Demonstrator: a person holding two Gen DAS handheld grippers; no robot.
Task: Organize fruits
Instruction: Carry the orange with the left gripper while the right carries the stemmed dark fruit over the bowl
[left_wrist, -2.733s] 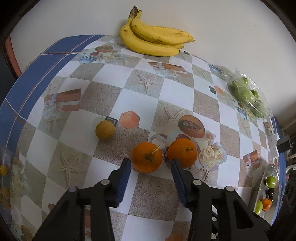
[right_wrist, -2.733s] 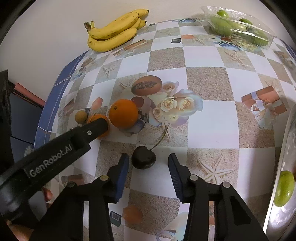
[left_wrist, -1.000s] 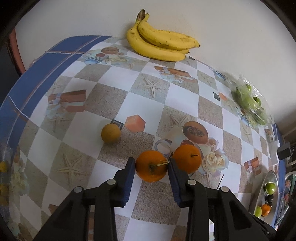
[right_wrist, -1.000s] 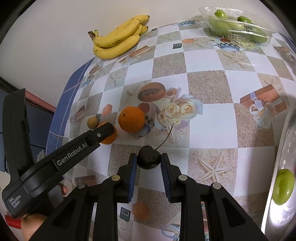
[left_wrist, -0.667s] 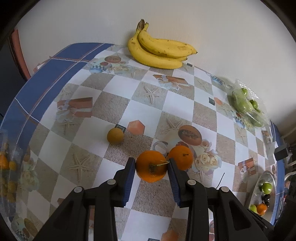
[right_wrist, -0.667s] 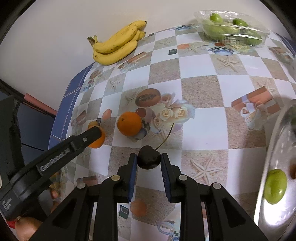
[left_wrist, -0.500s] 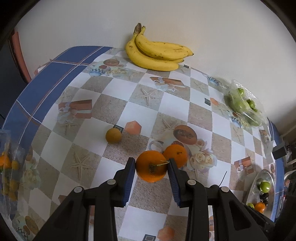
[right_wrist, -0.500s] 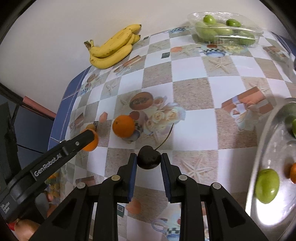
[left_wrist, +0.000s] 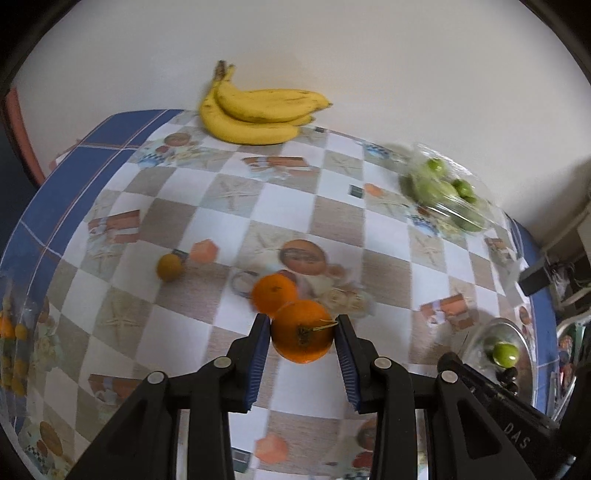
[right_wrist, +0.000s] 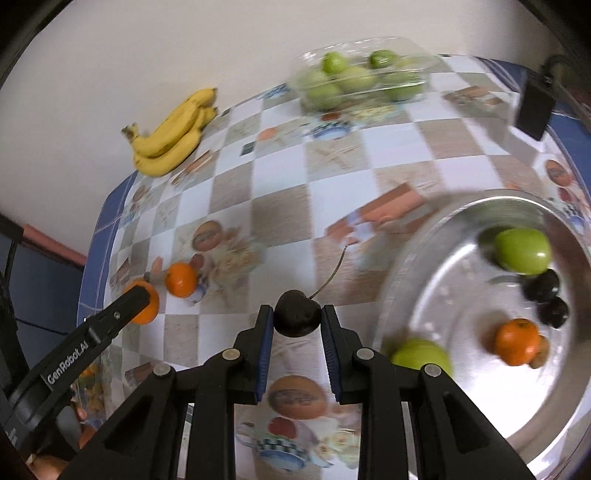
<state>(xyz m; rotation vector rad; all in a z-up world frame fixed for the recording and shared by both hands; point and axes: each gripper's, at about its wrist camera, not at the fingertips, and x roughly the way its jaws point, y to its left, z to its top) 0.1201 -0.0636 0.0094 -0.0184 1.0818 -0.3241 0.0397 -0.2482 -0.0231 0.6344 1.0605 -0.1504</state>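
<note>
The left hand-held gripper (left_wrist: 302, 341) clamps an orange (left_wrist: 302, 331) above the checkered tablecloth (left_wrist: 236, 225).

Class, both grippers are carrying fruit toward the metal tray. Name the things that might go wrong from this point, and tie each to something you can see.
1. The right gripper pinches a small round cherry at its fingertips; it might slip out.
2. The metal tray already holds loose fruit, such as a green apple; a dropped cherry may knock or roll them.
3. The left gripper holds an orange close to the right gripper; they may collide.
</note>
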